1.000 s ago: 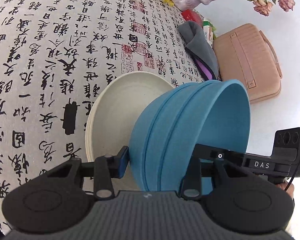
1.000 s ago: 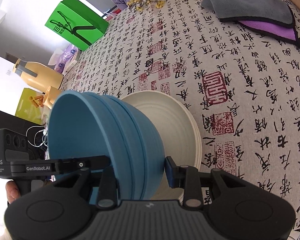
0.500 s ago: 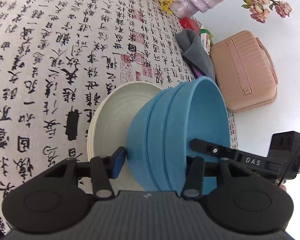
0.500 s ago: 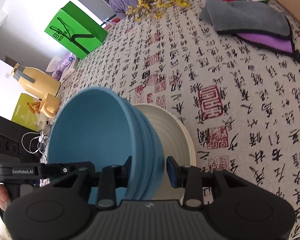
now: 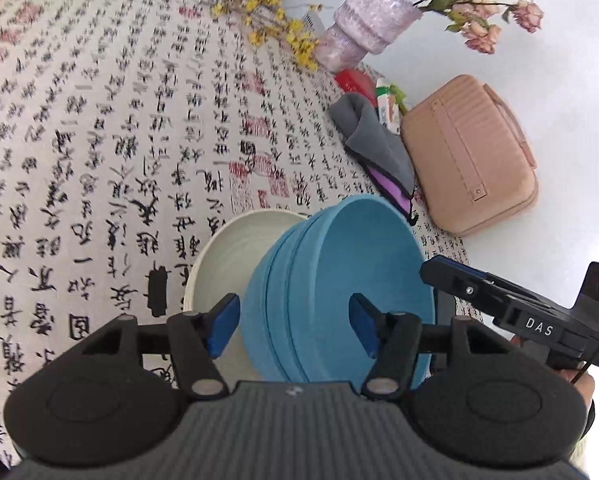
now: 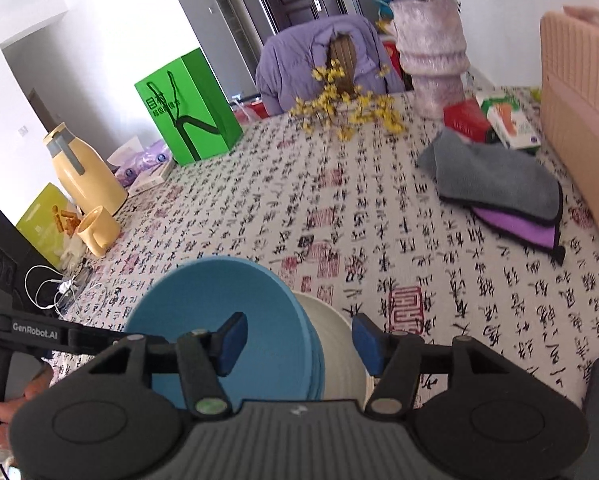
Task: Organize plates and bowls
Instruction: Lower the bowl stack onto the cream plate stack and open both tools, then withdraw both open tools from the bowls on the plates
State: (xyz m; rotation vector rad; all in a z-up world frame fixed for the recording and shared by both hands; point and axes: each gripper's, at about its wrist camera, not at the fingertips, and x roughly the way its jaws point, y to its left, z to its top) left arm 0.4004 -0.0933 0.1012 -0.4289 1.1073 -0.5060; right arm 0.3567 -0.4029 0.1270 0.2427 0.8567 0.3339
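Note:
A stack of blue bowls [image 5: 339, 272] [image 6: 219, 308] rests in a stack of cream plates [image 5: 227, 264] [image 6: 335, 344] on the calligraphy-print tablecloth. My left gripper [image 5: 293, 330] hovers above the bowls' near side. Its jaws are opening, and the blue pads [image 5: 223, 330] stand clear of the bowl wall that shows between them. My right gripper [image 6: 299, 340] hangs over the opposite rim. Its jaws are opening too, and its pads [image 6: 365, 344] straddle the bowl rim and the plate edge without touching them.
A pink ribbed case [image 5: 471, 160] and a folded grey and purple cloth [image 6: 495, 180] lie to the right. At the back stand a lilac vase [image 6: 431, 52], small boxes [image 6: 463, 116] and a green box [image 6: 187, 120]. A yellow jug [image 6: 83, 172] and mug [image 6: 97, 232] sit left.
Both grippers held the tilted blue bowls by the rim. Their jaws have since opened and lifted away. The bowls now sit lower and smaller in both views, resting in the cream plates.

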